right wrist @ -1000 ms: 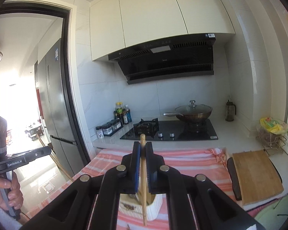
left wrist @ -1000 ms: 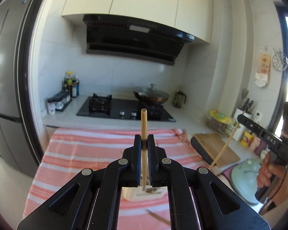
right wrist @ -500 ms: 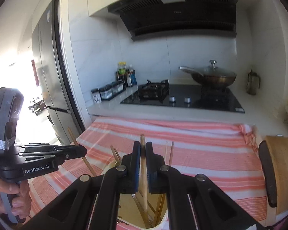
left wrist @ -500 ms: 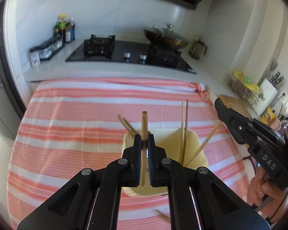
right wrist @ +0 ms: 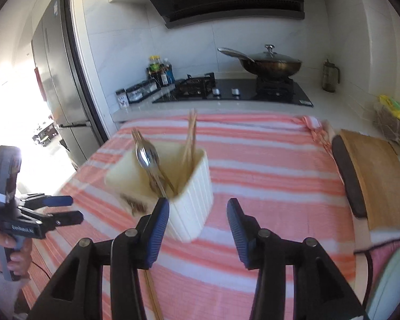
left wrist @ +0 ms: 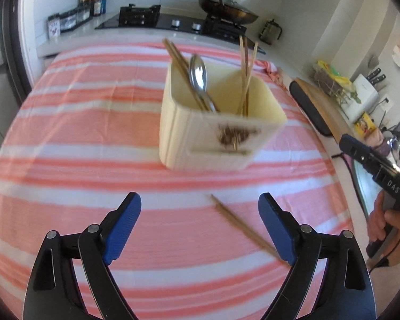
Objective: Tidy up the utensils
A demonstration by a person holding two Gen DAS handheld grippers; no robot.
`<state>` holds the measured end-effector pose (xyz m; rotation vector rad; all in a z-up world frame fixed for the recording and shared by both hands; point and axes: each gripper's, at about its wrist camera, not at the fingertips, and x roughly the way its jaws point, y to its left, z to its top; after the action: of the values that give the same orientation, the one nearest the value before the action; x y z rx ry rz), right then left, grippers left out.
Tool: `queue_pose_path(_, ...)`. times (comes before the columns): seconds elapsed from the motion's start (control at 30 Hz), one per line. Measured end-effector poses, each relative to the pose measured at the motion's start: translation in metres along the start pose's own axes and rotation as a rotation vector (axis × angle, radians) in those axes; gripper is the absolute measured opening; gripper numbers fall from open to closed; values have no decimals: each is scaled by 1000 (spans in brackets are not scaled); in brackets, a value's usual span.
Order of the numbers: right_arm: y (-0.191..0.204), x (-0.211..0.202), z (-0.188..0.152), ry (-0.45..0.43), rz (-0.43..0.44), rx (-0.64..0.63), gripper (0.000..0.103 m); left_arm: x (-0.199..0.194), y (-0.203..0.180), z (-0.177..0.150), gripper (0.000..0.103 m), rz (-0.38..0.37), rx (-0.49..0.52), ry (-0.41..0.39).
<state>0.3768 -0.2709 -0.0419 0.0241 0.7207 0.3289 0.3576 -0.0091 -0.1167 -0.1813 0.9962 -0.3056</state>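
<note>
I have both grippers tipped down toward the striped cloth (left wrist: 98, 122), one on each side of the cream holder (left wrist: 216, 138).

My left gripper (left wrist: 199, 226) hangs low over the cloth, in front of the holder. Its jaws have just been opening and now stand spread wide — nothing is between the blue pads (left wrist: 122, 226). A loose chopstick (left wrist: 242, 226) lies on the cloth below, slanting toward the right-hand pad; whether it touches that pad I cannot tell. From the right wrist camera I see this gripper at the left edge, held in a hand (right wrist: 2, 253), its two jaws apart.

My right gripper (right wrist: 198, 226) points down at the holder's near corner. Its jaws have just been opening too, and stand partly apart, with nothing pinched. The left pad (right wrist: 157, 229) sits just in front of the holder's ribbed wall; contact is unclear through the blur. The same chopstick shows below that jaw.

The holder stands upright on the cloth. Inside it, a spoon (left wrist: 198, 77) leans beside a pair of brown chopsticks (left wrist: 178, 61), and thin pale sticks (left wrist: 246, 72) stand further right.
</note>
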Motion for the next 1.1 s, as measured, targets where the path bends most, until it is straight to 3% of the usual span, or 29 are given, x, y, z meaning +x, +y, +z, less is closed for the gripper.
queue_pose_path(0.17,-21,-9,-125,171,-133,62,47,23,-20,-81,91,45,-47,32)
queue_pose_path(0.3,-20,-20,-174,208,-201,81,47,38,-36,-106,90,80,-71,30)
queue_pose_path(0.53,-20,-25,-200,180,-244,114,47,47,-50,-111,91,160,3,-21)
queue_pose_path(0.83,-18,-25,-202,170,-243,112,48,53,-52,-119,100,200,35,-38)
queue_pose_path(1.1,-17,-24,-202,172,-248,107,48,54,-55,-121,102,227,56,-28)
